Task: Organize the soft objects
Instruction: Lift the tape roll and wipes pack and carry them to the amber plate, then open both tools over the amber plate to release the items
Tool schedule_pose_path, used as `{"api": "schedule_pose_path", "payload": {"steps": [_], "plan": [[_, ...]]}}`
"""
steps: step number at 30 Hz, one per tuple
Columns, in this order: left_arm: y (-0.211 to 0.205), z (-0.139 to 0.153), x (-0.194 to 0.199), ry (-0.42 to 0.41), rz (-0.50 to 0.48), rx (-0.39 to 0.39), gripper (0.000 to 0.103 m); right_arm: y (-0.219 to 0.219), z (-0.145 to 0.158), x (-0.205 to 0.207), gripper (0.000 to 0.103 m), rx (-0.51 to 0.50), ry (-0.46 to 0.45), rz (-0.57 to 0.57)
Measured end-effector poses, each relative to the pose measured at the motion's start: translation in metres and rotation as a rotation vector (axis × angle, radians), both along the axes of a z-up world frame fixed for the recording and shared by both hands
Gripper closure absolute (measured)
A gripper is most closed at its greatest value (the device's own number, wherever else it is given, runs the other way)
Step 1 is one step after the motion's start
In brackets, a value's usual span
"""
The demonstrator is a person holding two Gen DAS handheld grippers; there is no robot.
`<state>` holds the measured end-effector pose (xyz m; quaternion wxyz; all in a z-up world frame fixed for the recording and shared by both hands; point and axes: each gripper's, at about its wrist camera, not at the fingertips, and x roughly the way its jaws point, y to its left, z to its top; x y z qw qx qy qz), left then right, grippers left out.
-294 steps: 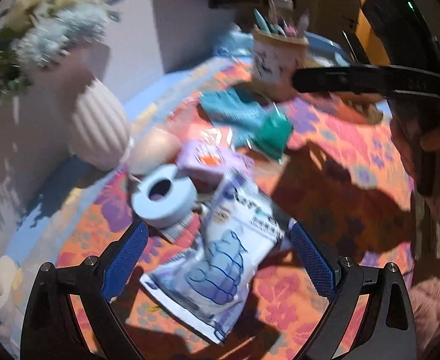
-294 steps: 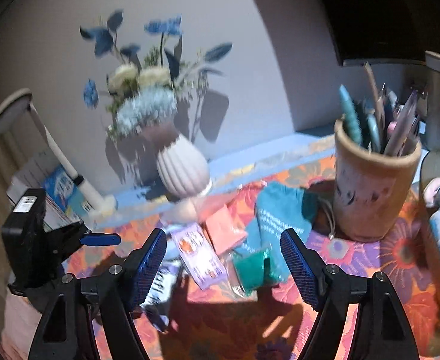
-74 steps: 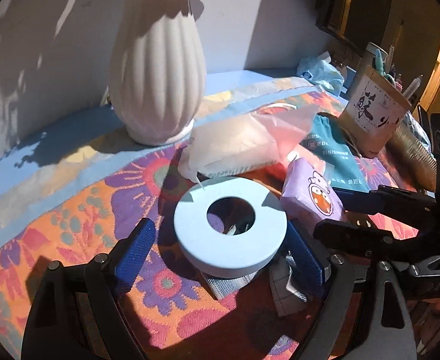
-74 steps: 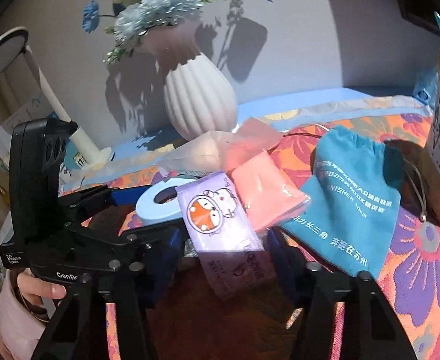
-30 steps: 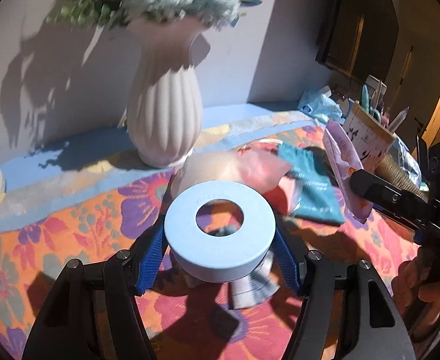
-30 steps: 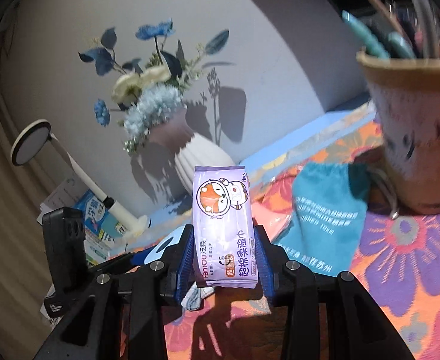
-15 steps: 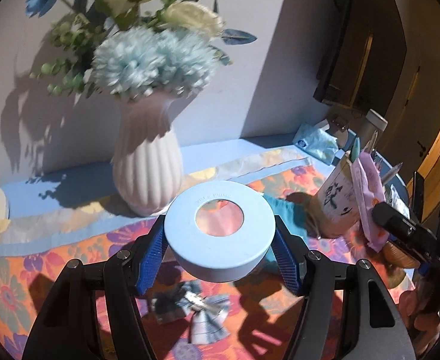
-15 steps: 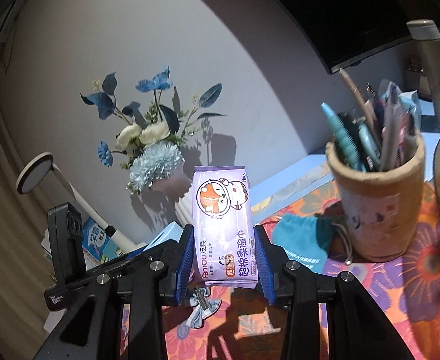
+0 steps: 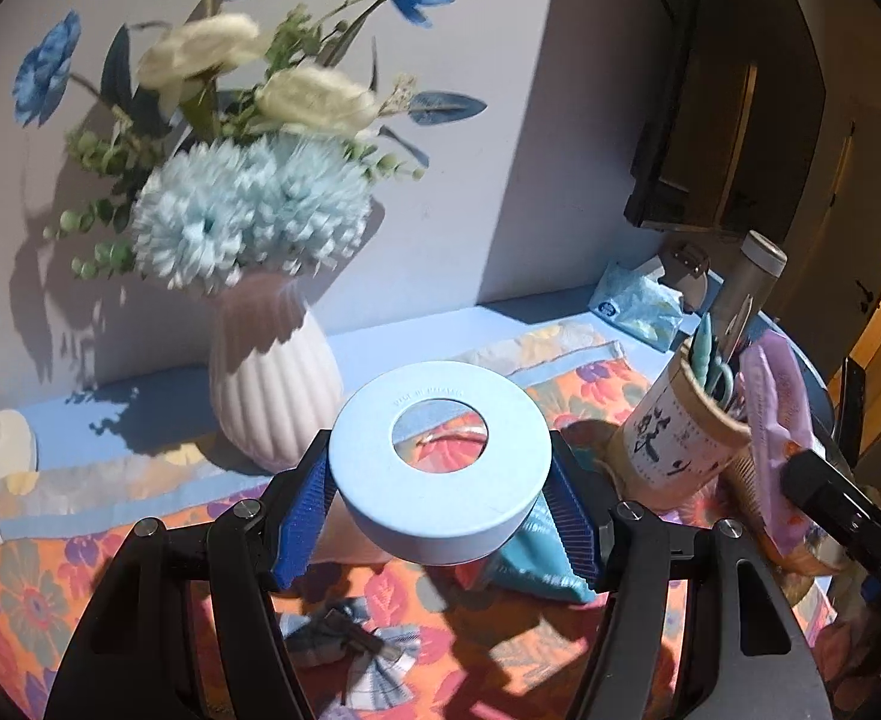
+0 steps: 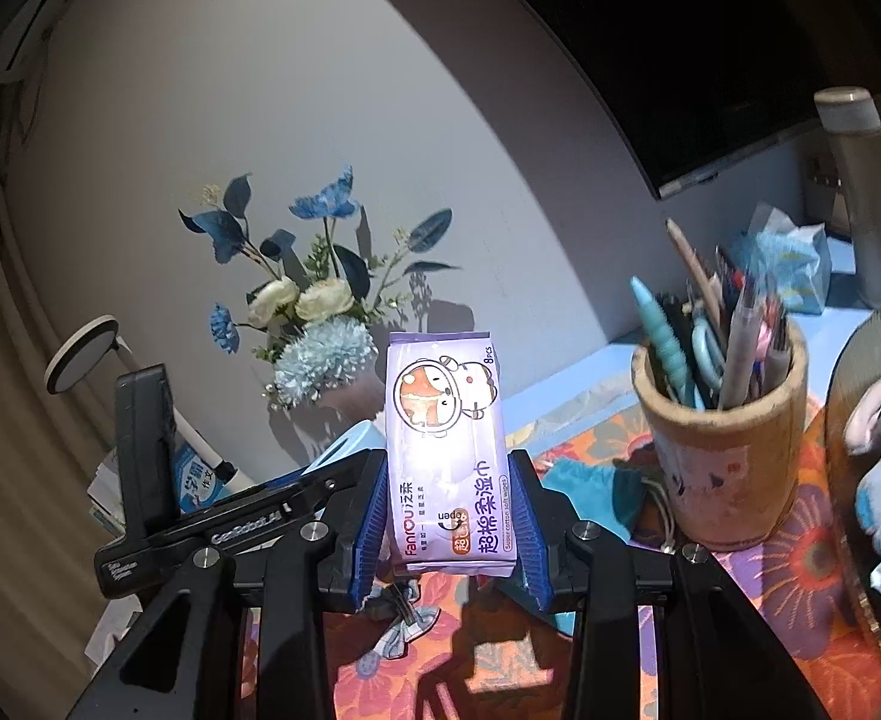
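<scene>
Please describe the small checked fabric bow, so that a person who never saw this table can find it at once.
Start at the ribbed white vase on the flowered tablecloth. Come toward the near edge: the bow lies flat on the cloth, below the lifted pale blue ring. It alone is checked blue and white, with a metal clip across its middle.

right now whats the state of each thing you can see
left gripper: jaws shut on blue ring, held off the cloth
right gripper: jaws shut on purple wipes pack, upright
vase: upright, holding flowers
pen cup: upright, full
teal pouch: lying flat
plaid bow: lying on cloth
</scene>
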<state>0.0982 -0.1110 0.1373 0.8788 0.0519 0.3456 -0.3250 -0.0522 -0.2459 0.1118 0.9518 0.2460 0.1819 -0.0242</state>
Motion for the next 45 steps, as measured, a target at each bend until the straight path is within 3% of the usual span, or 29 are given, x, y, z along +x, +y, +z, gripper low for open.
{"api": "schedule_pose_path", "payload": {"steps": [18, 30, 37, 45], "plan": [[-0.067, 0.039, -0.022, -0.045, -0.072, -0.027, 0.039, -0.043, 0.042, -0.044, 0.065, -0.026, -0.056, -0.071], [-0.153, 0.074, -0.050, -0.064, -0.210, -0.089, 0.039, -0.093, 0.056, -0.093, 0.065, -0.032, -0.078, -0.180], [-0.214, 0.078, -0.089, -0.088, -0.341, -0.090, 0.039, -0.132, 0.056, -0.124, 0.065, -0.017, -0.048, -0.288], [-0.265, 0.056, -0.124, -0.051, -0.439, -0.070, 0.039, -0.169, 0.044, -0.157, 0.065, -0.026, 0.070, -0.427]]}}
